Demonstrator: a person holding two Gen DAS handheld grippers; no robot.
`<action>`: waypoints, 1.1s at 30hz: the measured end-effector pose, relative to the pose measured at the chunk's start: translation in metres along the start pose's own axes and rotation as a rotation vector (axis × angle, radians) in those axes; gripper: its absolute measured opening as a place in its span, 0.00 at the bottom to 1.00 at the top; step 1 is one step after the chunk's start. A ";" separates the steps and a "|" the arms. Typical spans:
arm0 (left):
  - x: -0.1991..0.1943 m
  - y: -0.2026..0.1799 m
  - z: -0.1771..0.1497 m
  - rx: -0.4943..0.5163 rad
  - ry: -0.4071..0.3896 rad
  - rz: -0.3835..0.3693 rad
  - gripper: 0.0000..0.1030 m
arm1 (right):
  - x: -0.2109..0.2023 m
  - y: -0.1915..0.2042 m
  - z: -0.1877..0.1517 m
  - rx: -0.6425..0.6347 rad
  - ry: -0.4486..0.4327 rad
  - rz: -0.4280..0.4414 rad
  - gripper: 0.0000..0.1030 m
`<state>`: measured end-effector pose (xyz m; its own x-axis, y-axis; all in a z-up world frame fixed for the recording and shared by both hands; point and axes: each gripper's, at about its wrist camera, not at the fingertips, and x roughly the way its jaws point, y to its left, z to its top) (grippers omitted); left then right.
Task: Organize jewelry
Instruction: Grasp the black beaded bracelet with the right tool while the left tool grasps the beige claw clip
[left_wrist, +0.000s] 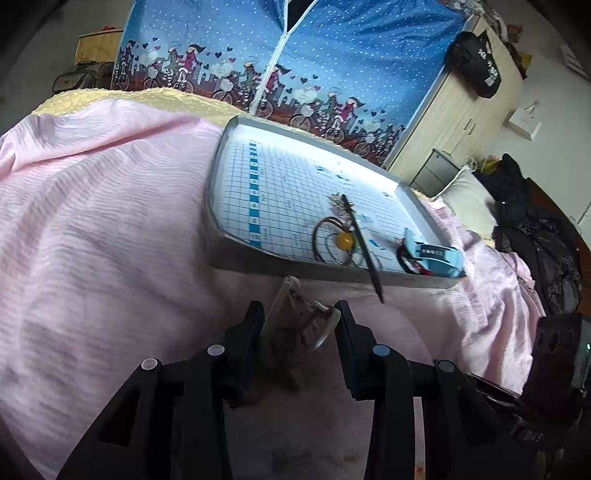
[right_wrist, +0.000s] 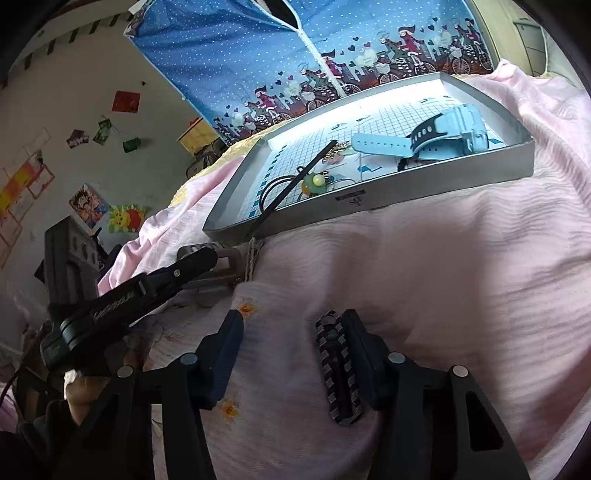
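Observation:
A shallow grey tray (left_wrist: 258, 258) (right_wrist: 406, 192) lined with grid paper lies on the pink bedspread. It holds a black stick (left_wrist: 360, 240) (right_wrist: 295, 184), a yellow bead pendant on cord loops (left_wrist: 347, 240) (right_wrist: 317, 182), a light blue watch (left_wrist: 436, 256) (right_wrist: 424, 142) and a red-black band (left_wrist: 410, 264). Just before the tray's near edge, my left gripper (left_wrist: 300, 314) (right_wrist: 199, 258) is shut on a small greyish packet with a chain inside (left_wrist: 299, 321) (right_wrist: 221, 267). My right gripper (right_wrist: 291, 325) is open over the bedspread. A black-grey braided bracelet (right_wrist: 338, 369) lies against its right finger.
The pink bedspread (left_wrist: 110, 240) is rumpled, with a yellow blanket (left_wrist: 147, 98) behind it. A blue fabric wardrobe (left_wrist: 295, 55) stands beyond the bed. Dark clothing (left_wrist: 535, 229) is piled at the right. A hand (right_wrist: 88, 391) holds the left gripper's handle.

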<state>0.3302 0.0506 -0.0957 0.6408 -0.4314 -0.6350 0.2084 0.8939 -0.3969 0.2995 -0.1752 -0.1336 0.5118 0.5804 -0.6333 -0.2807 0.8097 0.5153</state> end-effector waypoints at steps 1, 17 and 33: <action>-0.002 -0.002 -0.002 0.004 -0.010 0.001 0.32 | 0.000 0.000 -0.001 -0.001 0.001 0.002 0.47; -0.031 -0.019 -0.043 -0.026 -0.117 0.029 0.22 | -0.006 -0.001 -0.006 0.046 0.012 0.007 0.44; -0.037 -0.028 -0.061 -0.005 -0.161 0.088 0.22 | -0.017 -0.004 -0.016 0.122 -0.021 -0.069 0.23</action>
<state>0.2559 0.0339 -0.1013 0.7665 -0.3262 -0.5532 0.1429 0.9264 -0.3482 0.2789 -0.1867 -0.1346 0.5436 0.5205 -0.6584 -0.1436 0.8306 0.5381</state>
